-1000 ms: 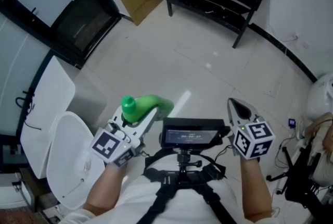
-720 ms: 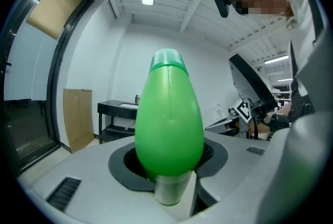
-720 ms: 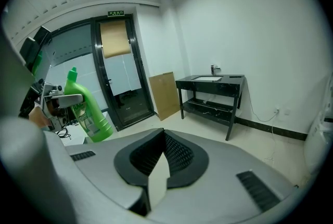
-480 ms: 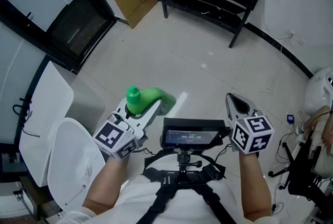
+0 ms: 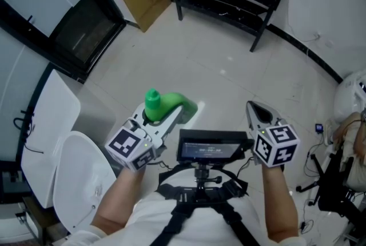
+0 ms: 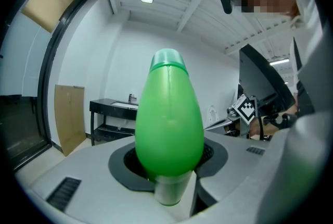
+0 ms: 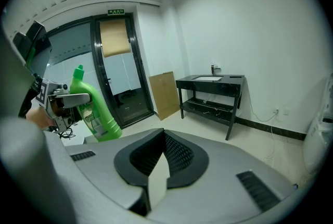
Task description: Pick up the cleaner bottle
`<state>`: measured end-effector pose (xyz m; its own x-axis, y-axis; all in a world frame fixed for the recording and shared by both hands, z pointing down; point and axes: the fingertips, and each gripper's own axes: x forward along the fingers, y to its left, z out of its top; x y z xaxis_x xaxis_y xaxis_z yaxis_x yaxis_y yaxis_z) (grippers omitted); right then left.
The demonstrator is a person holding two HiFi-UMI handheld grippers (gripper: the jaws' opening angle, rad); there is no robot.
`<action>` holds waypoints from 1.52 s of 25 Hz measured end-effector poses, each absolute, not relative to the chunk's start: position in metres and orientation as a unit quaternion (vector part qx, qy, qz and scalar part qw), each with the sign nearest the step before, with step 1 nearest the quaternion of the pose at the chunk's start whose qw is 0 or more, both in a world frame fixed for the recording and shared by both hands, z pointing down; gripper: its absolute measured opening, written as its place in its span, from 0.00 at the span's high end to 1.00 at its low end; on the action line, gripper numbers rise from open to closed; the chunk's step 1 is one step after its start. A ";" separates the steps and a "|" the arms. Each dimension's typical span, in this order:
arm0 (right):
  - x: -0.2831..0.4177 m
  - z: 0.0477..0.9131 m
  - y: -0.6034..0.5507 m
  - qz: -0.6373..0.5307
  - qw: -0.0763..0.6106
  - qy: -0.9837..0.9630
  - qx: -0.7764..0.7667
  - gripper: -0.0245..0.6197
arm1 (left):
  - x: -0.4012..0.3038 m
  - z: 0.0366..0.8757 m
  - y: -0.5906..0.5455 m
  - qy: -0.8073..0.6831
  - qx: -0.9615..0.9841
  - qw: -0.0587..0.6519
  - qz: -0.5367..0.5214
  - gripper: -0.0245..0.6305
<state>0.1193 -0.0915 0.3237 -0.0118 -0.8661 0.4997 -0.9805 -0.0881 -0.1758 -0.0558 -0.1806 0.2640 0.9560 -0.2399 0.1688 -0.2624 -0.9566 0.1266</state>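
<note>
Head view, steeply down: green cleaner bottle [image 5: 171, 104] clamped in the left claw [image 5: 171, 117], cap uppermost, just left of and a little beyond the chest-mounted screen [image 5: 213, 149], well clear of the floor [image 5: 229, 67] below. Same grip confirmed in the left gripper view, with the rounded green body filling the gap and both jaws pressed against it. Seen from the right gripper view too, pinched high on the body under the cap and hanging slightly tilted. Right claw [image 5: 252, 107] squeezed fully together on nothing, just right of the screen and apart from the bottle. Against a second ago: carried slightly nearer the screen's upper left corner, sideways rather than upward, with no visible change in the clamp or in the bottle's lean. Right claw about where it was beside the screen. Judged from that: pick-up already achieved, with what remains being a matter of holding steady or carrying on. Likely weak point: smooth, curved plastic gripped near the top, so liable to swing or slide down if the squeeze eases.
</note>
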 end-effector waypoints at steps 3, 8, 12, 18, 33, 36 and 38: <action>0.117 0.324 -0.091 0.249 0.117 -0.667 0.692 0.96 | -0.054 0.265 -0.177 -0.122 0.986 0.082 0.084 0.72; 0.114 0.323 -0.094 0.248 0.121 -0.670 0.690 0.96 | -0.050 0.265 -0.179 -0.118 0.987 0.073 0.077 0.72; 0.113 0.323 -0.094 0.248 0.123 -0.670 0.688 0.96 | -0.048 0.265 -0.179 -0.114 0.988 0.069 0.074 0.72; 0.113 0.324 -0.094 0.250 0.127 -0.672 0.686 0.96 | -0.046 0.267 -0.177 -0.110 0.989 0.070 0.074 0.72; 0.112 0.326 -0.096 0.245 0.139 -0.669 0.687 0.96 | -0.046 0.271 -0.179 -0.107 0.989 0.077 0.073 0.72; 0.111 0.327 -0.094 0.245 0.140 -0.669 0.687 0.96 | -0.046 0.272 -0.178 -0.106 0.989 0.075 0.071 0.72; 0.110 0.327 -0.094 0.246 0.141 -0.669 0.687 0.96 | -0.046 0.272 -0.177 -0.106 0.989 0.076 0.071 0.72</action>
